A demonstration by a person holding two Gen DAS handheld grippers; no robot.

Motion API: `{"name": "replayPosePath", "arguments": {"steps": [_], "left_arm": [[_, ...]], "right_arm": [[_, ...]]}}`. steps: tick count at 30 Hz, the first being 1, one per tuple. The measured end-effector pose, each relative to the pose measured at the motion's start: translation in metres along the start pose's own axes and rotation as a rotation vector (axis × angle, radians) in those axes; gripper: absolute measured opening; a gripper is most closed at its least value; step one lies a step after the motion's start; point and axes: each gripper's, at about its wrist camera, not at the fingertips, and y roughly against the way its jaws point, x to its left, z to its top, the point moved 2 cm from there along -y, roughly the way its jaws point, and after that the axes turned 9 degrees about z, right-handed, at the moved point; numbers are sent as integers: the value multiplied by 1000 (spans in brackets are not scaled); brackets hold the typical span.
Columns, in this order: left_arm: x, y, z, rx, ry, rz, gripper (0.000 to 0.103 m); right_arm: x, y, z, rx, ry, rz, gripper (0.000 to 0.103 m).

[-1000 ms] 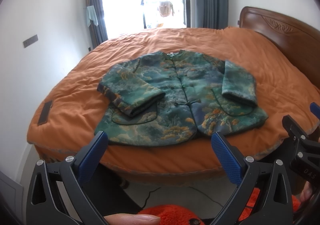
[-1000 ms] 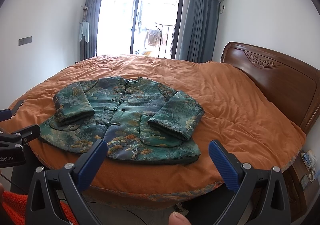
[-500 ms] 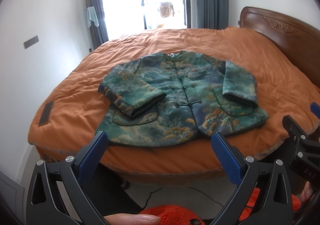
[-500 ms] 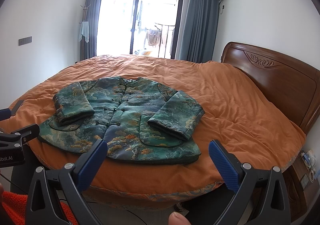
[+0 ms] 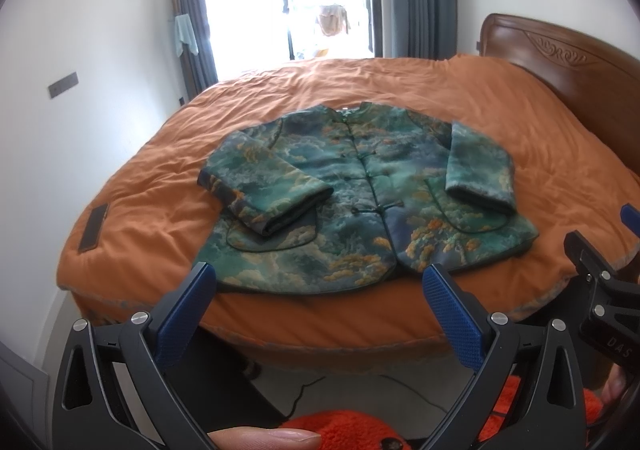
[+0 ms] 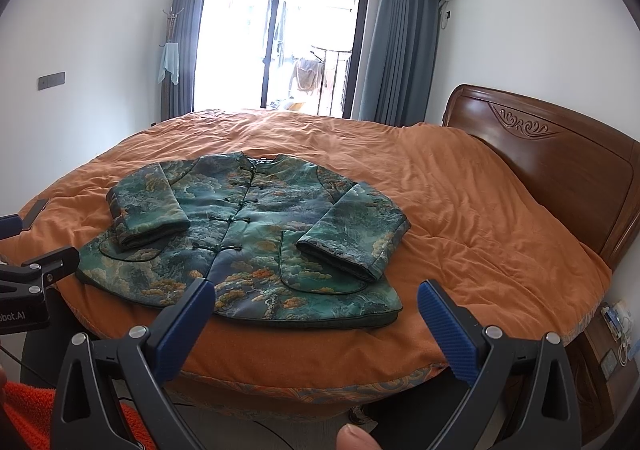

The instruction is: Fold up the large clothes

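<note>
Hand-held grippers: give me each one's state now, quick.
Left hand-held gripper: open, holding nothing, short of the jacket.
Right hand-held gripper: open, holding nothing, short of the jacket.

White-walled bedrm: orange duvet [image 6: 460,209], wood headboard [image 6: 552,153], bright balcony door [image 6: 280,41] w/ grey curtains [image 6: 400,49].

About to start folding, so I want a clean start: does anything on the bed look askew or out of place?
Nothing stands out. The jacket lies flat and buttoned on the orange duvet, both sleeves folded in. A dark flat object lies near the bed's edge.
</note>
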Motion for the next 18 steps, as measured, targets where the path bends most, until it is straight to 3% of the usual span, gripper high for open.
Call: {"name": "replayPosePath", "arguments": {"steps": [18], "left_arm": [[0,1,-1,-2,-1,2,103]], "right_arm": [[0,-1,0,-1,3,0,103]]}}
